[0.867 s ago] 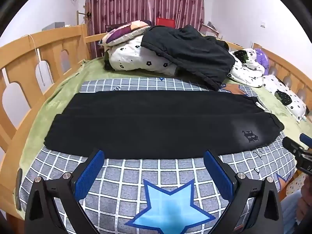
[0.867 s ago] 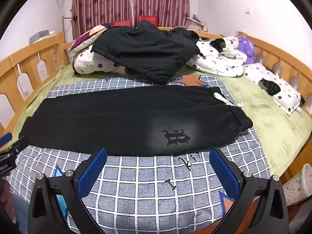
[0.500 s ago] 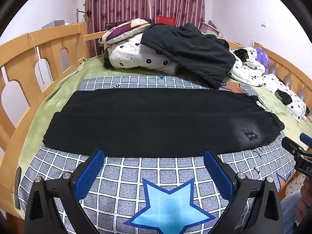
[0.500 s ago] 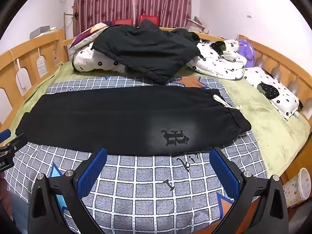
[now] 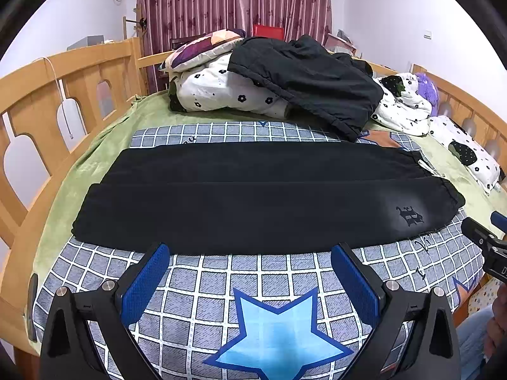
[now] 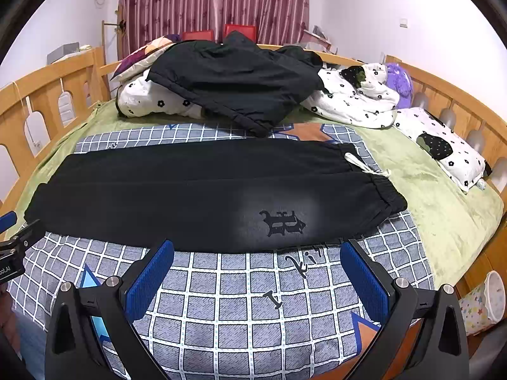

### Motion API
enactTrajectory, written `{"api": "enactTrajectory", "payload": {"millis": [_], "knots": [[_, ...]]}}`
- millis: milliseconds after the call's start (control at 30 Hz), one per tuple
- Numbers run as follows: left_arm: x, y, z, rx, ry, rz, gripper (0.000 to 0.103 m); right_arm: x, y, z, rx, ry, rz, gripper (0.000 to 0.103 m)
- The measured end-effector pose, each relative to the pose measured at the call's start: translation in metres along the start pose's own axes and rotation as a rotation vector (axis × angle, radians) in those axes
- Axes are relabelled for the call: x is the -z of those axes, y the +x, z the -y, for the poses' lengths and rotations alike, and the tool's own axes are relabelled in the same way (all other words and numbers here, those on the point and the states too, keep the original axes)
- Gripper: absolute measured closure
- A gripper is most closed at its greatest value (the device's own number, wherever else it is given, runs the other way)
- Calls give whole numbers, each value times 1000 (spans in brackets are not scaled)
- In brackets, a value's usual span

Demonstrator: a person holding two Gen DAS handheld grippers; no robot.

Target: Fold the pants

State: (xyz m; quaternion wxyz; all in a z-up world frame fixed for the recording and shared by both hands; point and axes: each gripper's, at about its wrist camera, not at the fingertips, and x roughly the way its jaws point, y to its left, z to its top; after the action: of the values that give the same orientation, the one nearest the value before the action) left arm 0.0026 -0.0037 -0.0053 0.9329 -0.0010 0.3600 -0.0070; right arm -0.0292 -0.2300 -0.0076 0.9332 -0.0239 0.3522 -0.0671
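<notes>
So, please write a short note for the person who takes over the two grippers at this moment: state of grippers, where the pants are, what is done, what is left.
Left gripper: open, empty, above the checked blanket, just short of the pants' near edge.
Right gripper: open, empty, near the logo end.
Black pants: flat across the bed, one leg already laid over the other; waistband with white drawstring at the right, cuffs at the left.
Done: the lengthwise fold, as it looks.
Left: grasp the ends and fold across the length. No grasp yet.

The pants (image 5: 253, 196) are soft, dull black cloth. The bed rail (image 5: 79, 72) is smooth wood. The gripper pads (image 6: 149, 285) are bumpy blue rubber.
</notes>
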Motion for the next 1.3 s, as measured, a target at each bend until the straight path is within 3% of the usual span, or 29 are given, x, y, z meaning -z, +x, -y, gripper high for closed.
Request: {"api": "enactTrajectory", "payload": {"millis": [1300], "knots": [[1, -2, 1, 0, 7, -3, 0, -3, -6, 3, 2, -2, 19, 0]]}}
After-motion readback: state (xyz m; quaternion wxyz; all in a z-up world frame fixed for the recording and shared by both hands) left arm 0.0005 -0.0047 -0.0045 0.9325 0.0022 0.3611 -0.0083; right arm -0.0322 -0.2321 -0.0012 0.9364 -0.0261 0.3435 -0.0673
